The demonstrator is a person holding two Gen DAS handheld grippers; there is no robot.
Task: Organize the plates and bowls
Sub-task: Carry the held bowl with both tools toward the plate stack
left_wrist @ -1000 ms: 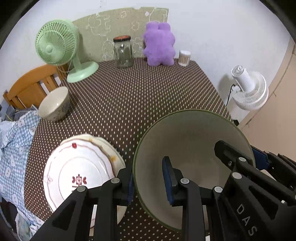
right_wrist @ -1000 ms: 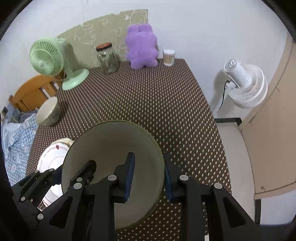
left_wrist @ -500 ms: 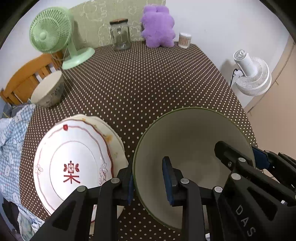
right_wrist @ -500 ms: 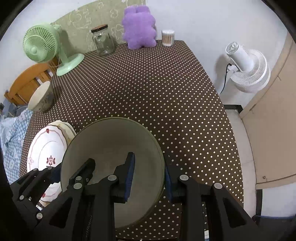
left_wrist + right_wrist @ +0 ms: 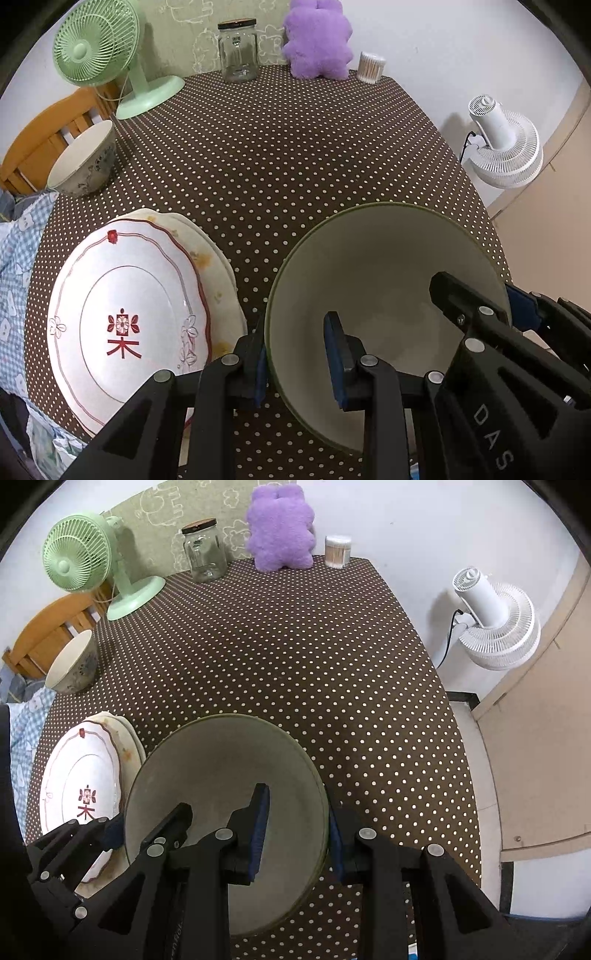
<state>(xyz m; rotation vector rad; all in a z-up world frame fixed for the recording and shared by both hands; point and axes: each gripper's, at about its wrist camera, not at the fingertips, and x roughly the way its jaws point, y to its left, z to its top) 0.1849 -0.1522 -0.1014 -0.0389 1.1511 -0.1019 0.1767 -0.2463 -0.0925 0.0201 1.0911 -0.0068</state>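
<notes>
A large cream bowl with a green rim (image 5: 384,266) (image 5: 221,768) hangs over the near part of the polka-dot table (image 5: 288,155), tilted toward me. My left gripper (image 5: 295,354) (image 5: 144,825) is shut on its left rim, one pad inside and one outside. My right gripper (image 5: 297,827) (image 5: 495,295) is shut on the opposite rim in the same way. Just left of the bowl lies a stack of white plates (image 5: 125,314) (image 5: 81,775), the top one with a red pattern. A smaller patterned bowl (image 5: 83,162) (image 5: 72,664) stands at the table's left edge.
Along the far edge stand a green desk fan (image 5: 96,40), a glass jar (image 5: 238,51), a purple plush toy (image 5: 317,37) and a cotton-swab tub (image 5: 371,66). A wooden chair (image 5: 40,136) and blue checked cloth (image 5: 14,258) are at the left. A white floor fan (image 5: 506,147) stands right of the table.
Both grippers have sunk with the bowl toward the table and tipped further downward. The plate stack now shows more fully. The grip on the rim is the same.
</notes>
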